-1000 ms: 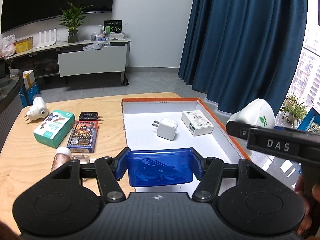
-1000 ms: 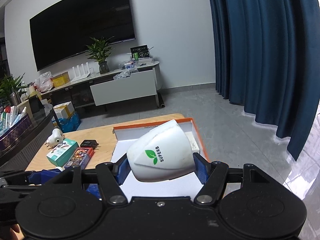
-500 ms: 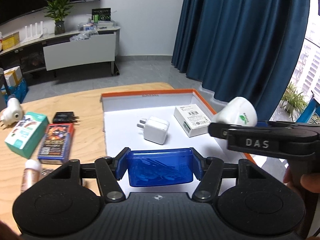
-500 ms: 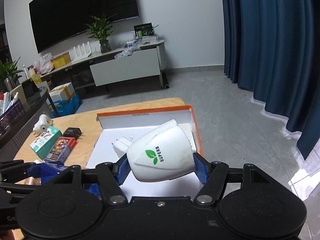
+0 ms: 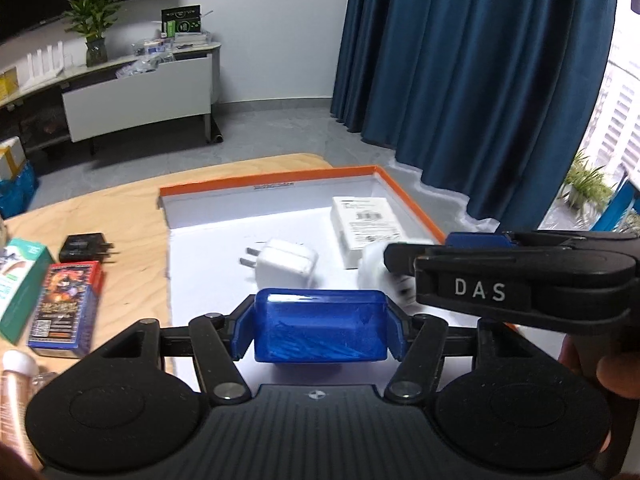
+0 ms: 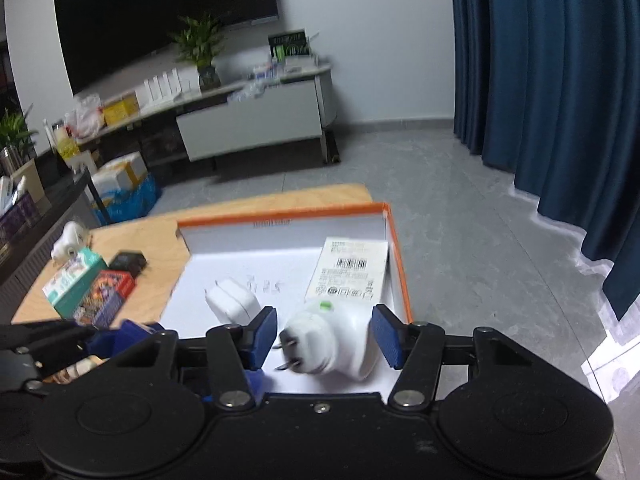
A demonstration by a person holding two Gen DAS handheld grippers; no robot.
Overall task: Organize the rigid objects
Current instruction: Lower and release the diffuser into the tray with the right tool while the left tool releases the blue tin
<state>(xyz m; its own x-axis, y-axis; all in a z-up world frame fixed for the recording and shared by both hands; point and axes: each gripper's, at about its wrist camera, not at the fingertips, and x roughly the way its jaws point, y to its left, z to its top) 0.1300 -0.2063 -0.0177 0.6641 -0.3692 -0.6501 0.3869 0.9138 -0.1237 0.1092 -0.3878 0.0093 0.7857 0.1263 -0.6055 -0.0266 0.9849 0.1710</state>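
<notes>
My left gripper (image 5: 320, 320) is shut on a translucent blue plastic box (image 5: 320, 334), held over the near end of the orange-rimmed white tray (image 5: 280, 181). In the right wrist view my right gripper (image 6: 324, 338) hangs over the tray's right side (image 6: 397, 252). Its jaws are closing, and the white "SUPERB" plug device (image 6: 338, 340) lies between them with its prongs towards the camera. The pads do not press on it. The left wrist view shows that device blurred (image 5: 372, 268) under the right gripper's black body. A white charger (image 5: 284, 266) and a flat white carton (image 5: 366, 220) lie in the tray.
On the wooden table (image 5: 120, 208) left of the tray lie a black adapter (image 5: 84, 242), a red card box (image 5: 68, 308), a teal carton (image 5: 20, 280) and a small bottle (image 5: 16, 380). A white plug (image 6: 70, 240) lies at the far left. The table edge runs just right of the tray.
The white plug device has come out of the right gripper's grip, turned prongs-first and sunk into the tray. Both grippers have moved forward and lower over the tray. The blue box stays held.
</notes>
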